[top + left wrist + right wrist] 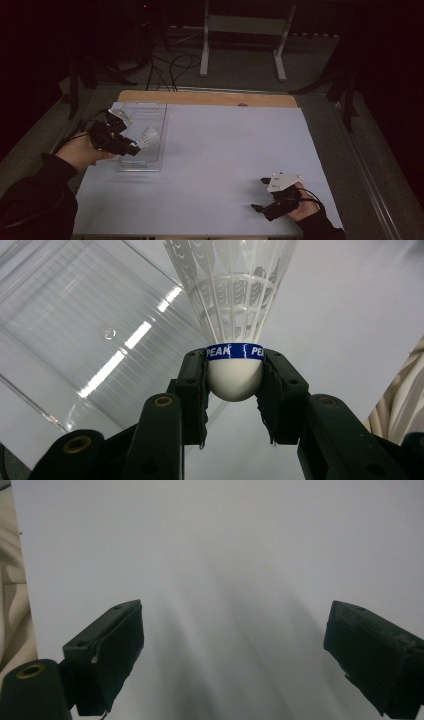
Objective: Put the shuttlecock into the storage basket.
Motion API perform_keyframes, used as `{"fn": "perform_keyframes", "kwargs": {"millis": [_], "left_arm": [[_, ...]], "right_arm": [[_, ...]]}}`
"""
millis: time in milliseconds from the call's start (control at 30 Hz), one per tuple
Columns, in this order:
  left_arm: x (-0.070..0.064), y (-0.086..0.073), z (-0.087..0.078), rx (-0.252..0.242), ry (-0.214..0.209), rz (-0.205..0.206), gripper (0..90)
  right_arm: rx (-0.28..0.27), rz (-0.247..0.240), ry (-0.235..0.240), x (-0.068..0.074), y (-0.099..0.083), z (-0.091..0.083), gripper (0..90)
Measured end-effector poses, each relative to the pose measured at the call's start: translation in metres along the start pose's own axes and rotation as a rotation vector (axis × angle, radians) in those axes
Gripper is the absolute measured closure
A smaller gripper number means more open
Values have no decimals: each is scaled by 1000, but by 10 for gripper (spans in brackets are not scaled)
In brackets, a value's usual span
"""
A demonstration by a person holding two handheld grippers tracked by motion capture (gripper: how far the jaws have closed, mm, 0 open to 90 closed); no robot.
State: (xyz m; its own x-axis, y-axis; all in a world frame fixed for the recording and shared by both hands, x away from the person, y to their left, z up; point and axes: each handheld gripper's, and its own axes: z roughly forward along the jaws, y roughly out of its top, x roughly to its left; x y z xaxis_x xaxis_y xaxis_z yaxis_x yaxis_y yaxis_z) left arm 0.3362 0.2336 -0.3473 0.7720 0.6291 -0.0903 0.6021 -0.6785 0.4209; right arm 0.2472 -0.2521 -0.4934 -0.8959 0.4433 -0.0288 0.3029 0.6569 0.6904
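Left gripper view: left gripper (234, 385) pinches shuttlecock (234, 315) by its cork above clear tray (142, 117) at table's (225, 150) left edge; right gripper (261, 195) spread wide.

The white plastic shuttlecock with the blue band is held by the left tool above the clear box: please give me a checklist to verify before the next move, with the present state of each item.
1. Grip: the left tool is shut on the round cork of the white plastic shuttlecock with the blue band, jaws on both sides. Ok.
2. Skirt: it points away from the tool, free of the jaws. Ok.
3. Position: the shuttlecock hangs over the clear plastic box. Ok.
4. Box contents: cannot tell.
5. Right tool: open, holding nothing, low over the pale blue table, far from the box. Ok.
6. Height above the box floor: cannot tell.
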Motion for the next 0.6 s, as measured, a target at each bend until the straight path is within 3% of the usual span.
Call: {"fn": "perform_keyframes", "kwargs": {"millis": [67,300,600], "left_arm": [[1,-1,-2,-4,-2,-2,664],[11,-9,-6,-13,16,-83,664],[18,-18,-12,-21,33,-113,664]], "right_arm": [[-2,-5,1,0,0,0,94],[-8,0,7,0,0,-1,94],[-9,-2,10,0,1,0,94]]}}
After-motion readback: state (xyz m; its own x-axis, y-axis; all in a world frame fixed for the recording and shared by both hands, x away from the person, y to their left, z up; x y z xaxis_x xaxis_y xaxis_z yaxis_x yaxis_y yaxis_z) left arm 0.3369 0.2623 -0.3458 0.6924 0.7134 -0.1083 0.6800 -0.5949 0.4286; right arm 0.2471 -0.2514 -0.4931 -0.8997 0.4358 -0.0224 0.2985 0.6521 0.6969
